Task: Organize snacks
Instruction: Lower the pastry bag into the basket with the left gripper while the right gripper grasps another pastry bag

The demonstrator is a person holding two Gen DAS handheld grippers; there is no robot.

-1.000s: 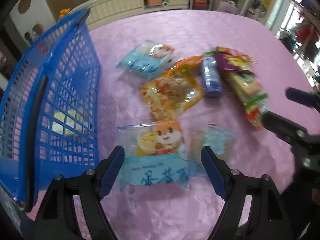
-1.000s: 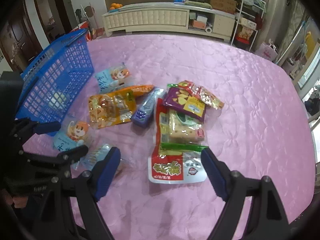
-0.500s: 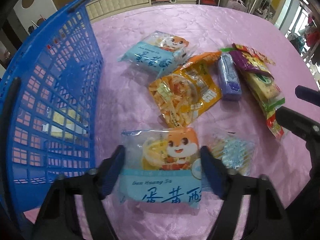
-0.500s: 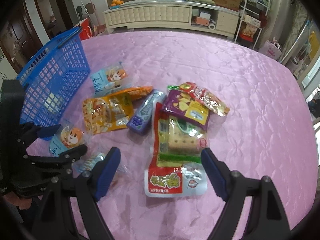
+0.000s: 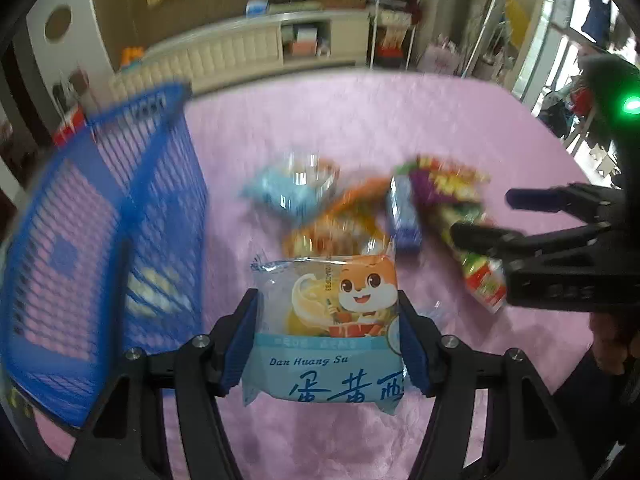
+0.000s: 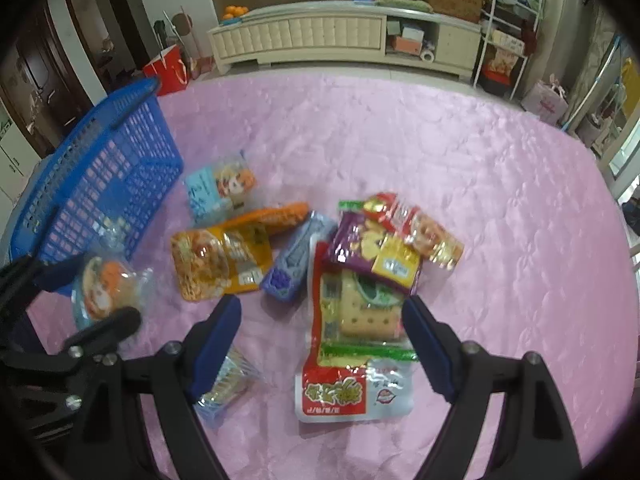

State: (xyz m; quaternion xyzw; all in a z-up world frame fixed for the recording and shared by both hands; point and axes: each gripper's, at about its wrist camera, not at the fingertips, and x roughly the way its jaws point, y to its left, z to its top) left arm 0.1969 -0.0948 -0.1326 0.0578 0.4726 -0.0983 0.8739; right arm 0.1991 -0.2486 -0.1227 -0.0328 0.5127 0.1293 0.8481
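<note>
The left gripper (image 5: 328,344) has just squeezed in on the blue egg-yolk pastry pack (image 5: 326,332) with the cartoon squirrel. 1 second ago its pads stood apart on both sides of the pack, which lay flat on the pink worktop (image 5: 360,120). Now the pads press its 2 side edges and are closing the last little bit. The pack looks lifted off the cloth, and the things behind it are smeared with blur.

That looks like 1 snack picked up and ready to go. The blue basket (image 5: 100,240) stands just to the left, with something pale already inside. I think the pack goes in there next.

The right gripper (image 6: 322,344) is spread wide and pinches nothing, the same as 1 second ago. It hangs over the cracker pack (image 6: 360,308) in the pile.

The left wrist view shows the squeeze on the pack up close, with its printed words. It also shows the right gripper from the side, at the right edge.

The right wrist view shows the pile much more sharply: the orange snack bag (image 6: 222,264), the purple pack (image 6: 298,260), a second blue squirrel pack (image 6: 220,192) near the basket, and a small clear packet (image 6: 224,380) under its own left finger. It shows the left gripper only as a dark shape at the left, with the held pack blurry.
</note>
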